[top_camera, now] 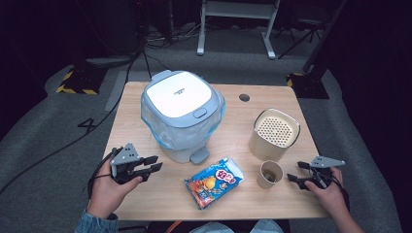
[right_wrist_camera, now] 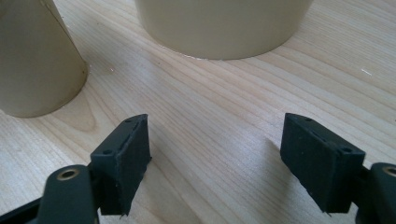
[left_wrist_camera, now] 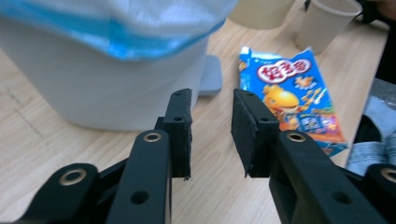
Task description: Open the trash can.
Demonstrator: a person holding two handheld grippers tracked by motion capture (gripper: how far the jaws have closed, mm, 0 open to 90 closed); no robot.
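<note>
Left gripper (top_camera: 151, 164): jaws parted a narrow gap, nothing between them, clear of the table (top_camera: 145, 199). Right gripper (top_camera: 297, 172): jaws spread wide, empty, just beside paper cup (top_camera: 270, 174). Snack packet (top_camera: 214, 182) lies flat between both grippers. Behind: beige canister (top_camera: 274, 134), lidded bin (top_camera: 182, 112).

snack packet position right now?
High view: the snack packet lies flat near the table's front edge, centre, between the pedal bin and the paper cup, untouched.
</note>
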